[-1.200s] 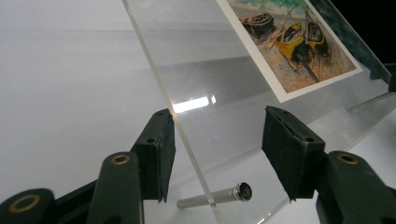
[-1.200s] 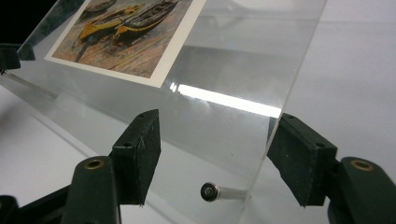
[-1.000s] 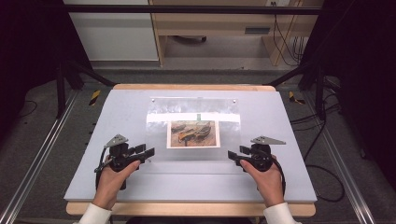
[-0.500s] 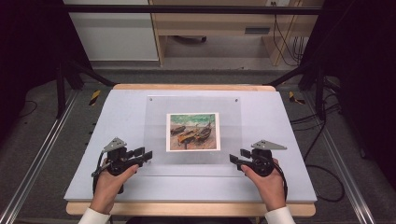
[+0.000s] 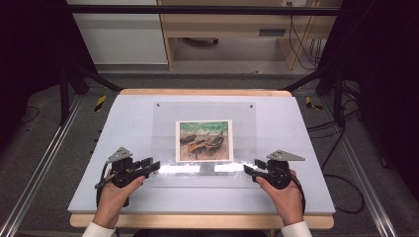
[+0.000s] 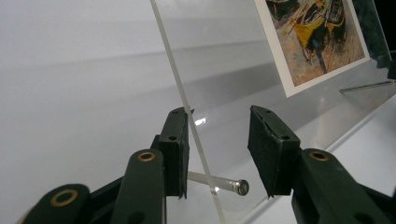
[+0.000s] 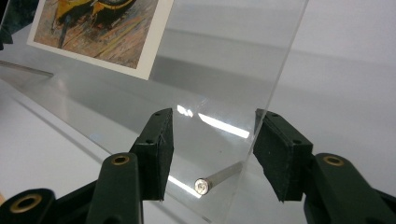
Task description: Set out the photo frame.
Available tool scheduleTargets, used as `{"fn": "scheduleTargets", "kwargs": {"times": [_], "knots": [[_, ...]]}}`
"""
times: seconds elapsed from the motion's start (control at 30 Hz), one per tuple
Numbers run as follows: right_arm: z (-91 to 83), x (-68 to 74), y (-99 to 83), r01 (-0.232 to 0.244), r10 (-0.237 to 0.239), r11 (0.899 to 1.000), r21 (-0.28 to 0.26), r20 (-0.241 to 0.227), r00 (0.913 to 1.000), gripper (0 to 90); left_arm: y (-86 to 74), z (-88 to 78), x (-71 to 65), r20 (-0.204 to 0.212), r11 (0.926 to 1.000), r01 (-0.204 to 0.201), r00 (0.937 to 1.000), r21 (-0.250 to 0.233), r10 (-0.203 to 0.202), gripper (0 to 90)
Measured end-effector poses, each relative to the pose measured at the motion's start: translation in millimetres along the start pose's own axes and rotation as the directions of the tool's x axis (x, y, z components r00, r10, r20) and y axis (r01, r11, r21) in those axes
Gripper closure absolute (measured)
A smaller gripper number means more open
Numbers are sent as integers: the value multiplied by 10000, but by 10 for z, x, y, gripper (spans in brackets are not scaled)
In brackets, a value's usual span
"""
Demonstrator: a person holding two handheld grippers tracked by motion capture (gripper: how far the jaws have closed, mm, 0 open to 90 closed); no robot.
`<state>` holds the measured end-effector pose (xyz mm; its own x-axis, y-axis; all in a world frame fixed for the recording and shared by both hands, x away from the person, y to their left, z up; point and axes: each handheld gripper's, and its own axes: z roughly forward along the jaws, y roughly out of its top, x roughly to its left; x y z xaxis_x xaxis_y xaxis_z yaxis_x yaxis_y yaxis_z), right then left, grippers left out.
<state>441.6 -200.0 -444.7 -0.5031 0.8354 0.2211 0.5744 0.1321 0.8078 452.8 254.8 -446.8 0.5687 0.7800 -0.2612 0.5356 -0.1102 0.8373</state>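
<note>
A clear acrylic panel (image 5: 163,128) holding a picture of beached boats (image 5: 204,140) lies on the pale table (image 5: 296,128). My left gripper (image 5: 154,165) reaches in at the panel's near left corner and my right gripper (image 5: 248,169) at its near right corner. In the left gripper view the panel's edge (image 6: 180,88) and a metal pin (image 6: 224,184) run between the jaws of the left gripper (image 6: 219,116). The right gripper (image 7: 212,116) likewise straddles the panel's edge (image 7: 285,74) and a pin (image 7: 217,179). Both pairs of jaws have just been closing, but a gap remains on one side of each.
A wooden strip (image 5: 202,92) borders the table's far edge. Metal rails (image 5: 34,187) run along both sides of the table. Dark stand legs (image 5: 69,84) and cables (image 5: 341,148) lie on the floor around it. A wooden bench (image 5: 222,34) stands behind.
The panel, which looked tilted and full of reflections a second ago, now lies flat with the picture plain. Both grippers' jaws have narrowed around its near corners. The hands have barely shifted.
</note>
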Motion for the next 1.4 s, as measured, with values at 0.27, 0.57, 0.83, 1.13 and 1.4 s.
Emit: {"fn": "scheduleTargets", "kwargs": {"times": [0.27,0.57,0.83,1.13,1.4], "knots": [[-22,8,-17,66,-66,10000,57,38,10000,507,-10,-19,-8,2,9999,-108,9999,31,108,597],[-42,20,-35,126,-127,9999,86,57,9999,524,-19,-40,-14,-8,9997,-228,9997,82,228,611],[-58,23,-48,156,-157,9998,122,60,9999,539,-28,-55,-20,-1,9995,-294,9996,106,294,623],[-77,43,-67,271,-274,9995,176,134,9995,555,-41,-78,-33,-34,9989,-441,9990,179,441,639],[-97,53,-88,355,-358,9991,212,131,9993,576,-61,-100,-48,-54,9984,-532,9986,215,533,652]]}}
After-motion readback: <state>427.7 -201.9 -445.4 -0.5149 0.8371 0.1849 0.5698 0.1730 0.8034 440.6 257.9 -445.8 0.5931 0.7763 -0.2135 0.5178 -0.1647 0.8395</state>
